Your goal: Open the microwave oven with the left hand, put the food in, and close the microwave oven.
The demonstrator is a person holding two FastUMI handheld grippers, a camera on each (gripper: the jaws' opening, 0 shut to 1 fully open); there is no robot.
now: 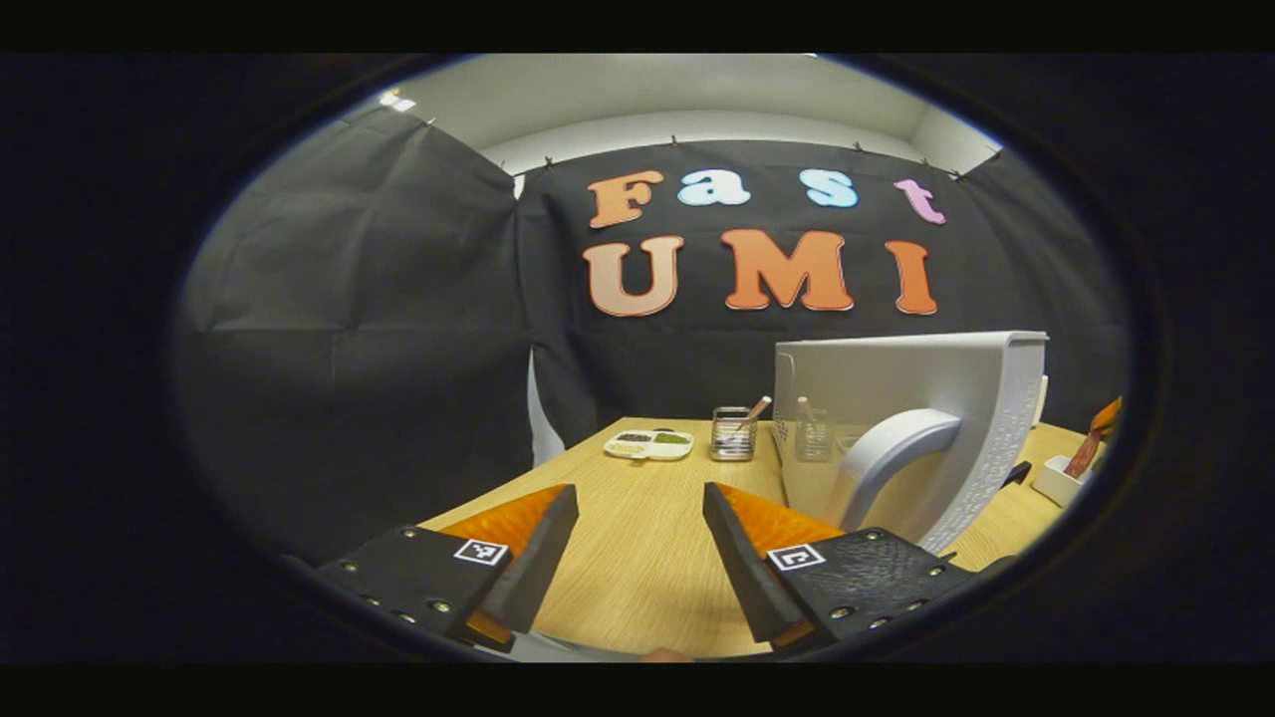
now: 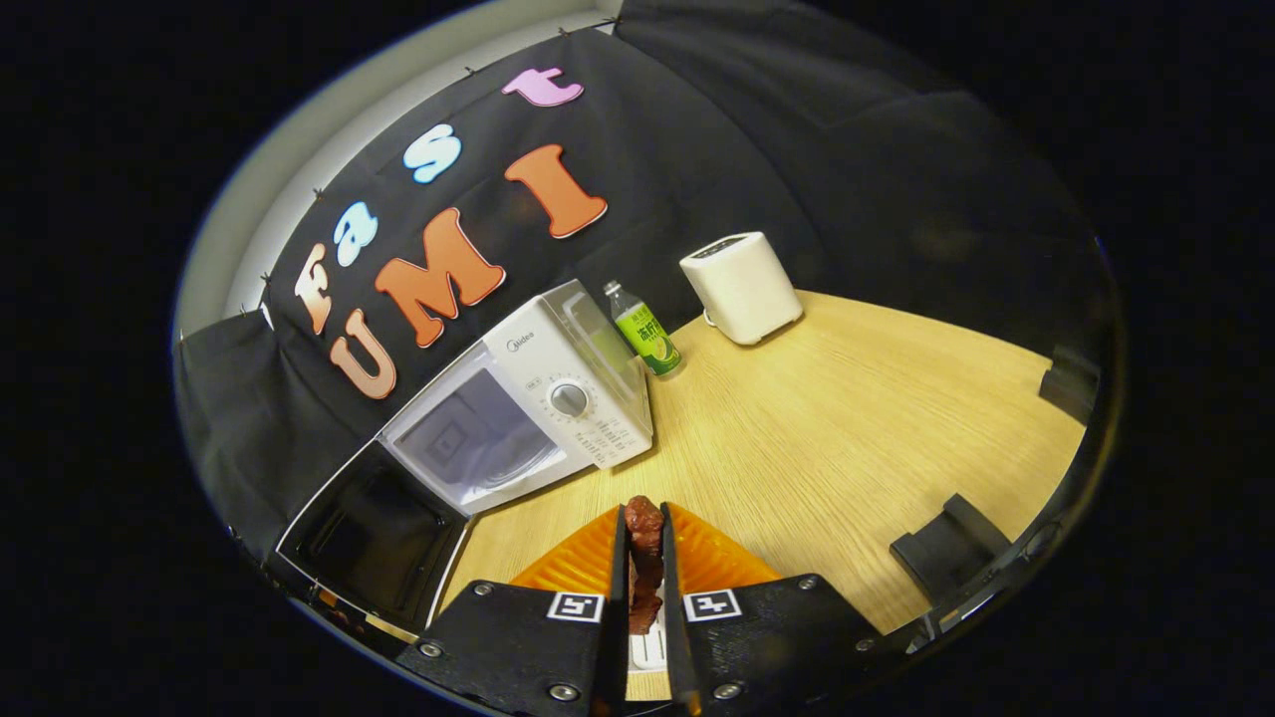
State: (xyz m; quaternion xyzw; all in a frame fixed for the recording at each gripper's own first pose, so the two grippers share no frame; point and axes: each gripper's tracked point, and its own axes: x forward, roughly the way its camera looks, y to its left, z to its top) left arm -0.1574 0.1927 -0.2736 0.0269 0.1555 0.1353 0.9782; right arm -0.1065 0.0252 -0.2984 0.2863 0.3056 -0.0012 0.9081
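Right gripper (image 2: 644, 543) is clamped on a dark reddish piece of food (image 2: 644, 526), both fingers pressing its sides. Just beyond it stands the white microwave (image 2: 558, 398), its door (image 2: 369, 533) swung open to the left. Left gripper (image 1: 639, 523) gapes wide, holding nothing, the door's handle (image 1: 892, 453) just right of it.

A staged kitchen booth: black cloth walls (image 1: 349, 329) behind a wooden table (image 2: 847, 418) bearing a microwave oven (image 2: 528, 398), toaster (image 2: 742, 287) and bottle (image 2: 644, 332).
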